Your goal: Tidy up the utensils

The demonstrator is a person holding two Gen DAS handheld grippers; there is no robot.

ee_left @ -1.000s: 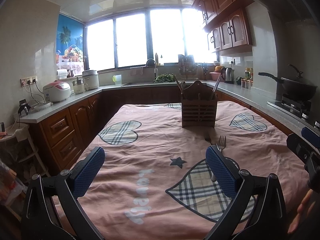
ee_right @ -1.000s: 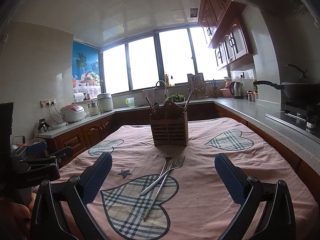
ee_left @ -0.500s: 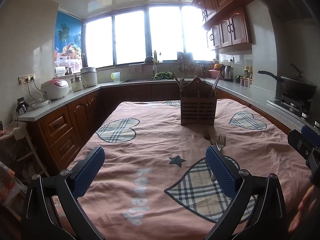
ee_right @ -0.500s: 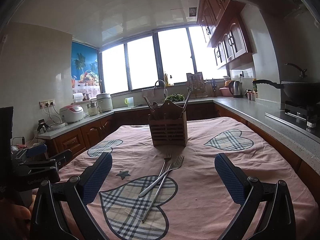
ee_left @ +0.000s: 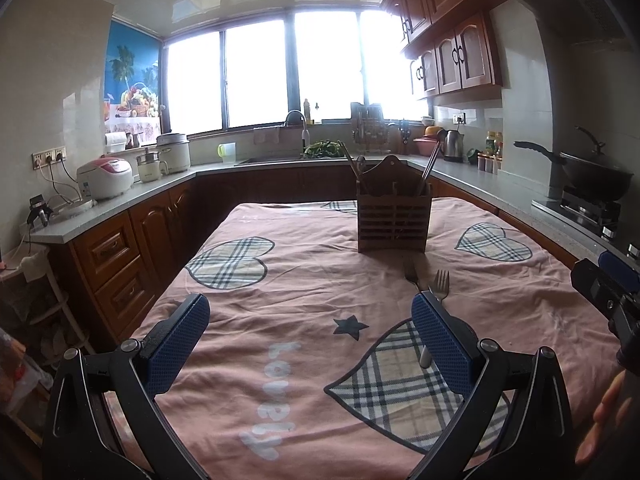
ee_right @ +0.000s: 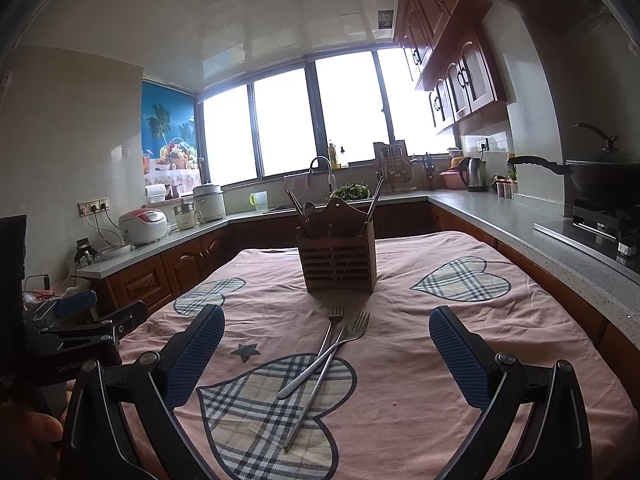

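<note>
Barely anything has moved since a second ago: both views just creep a touch closer to the wooden utensil holder [ee_right: 337,254], and nothing on the pink cloth [ee_left: 288,280] has shifted. Going left to right, our left gripper [ee_left: 311,342] hovers over the surface with its jaws wide apart and empty, beside the forks. Our right gripper [ee_right: 326,354] is the same, jaws spread and holding nothing, with the two crossed forks [ee_right: 328,354] lying right between them, just in front of the holder. We'd say we're only lining up; no fork is picked yet.
</note>
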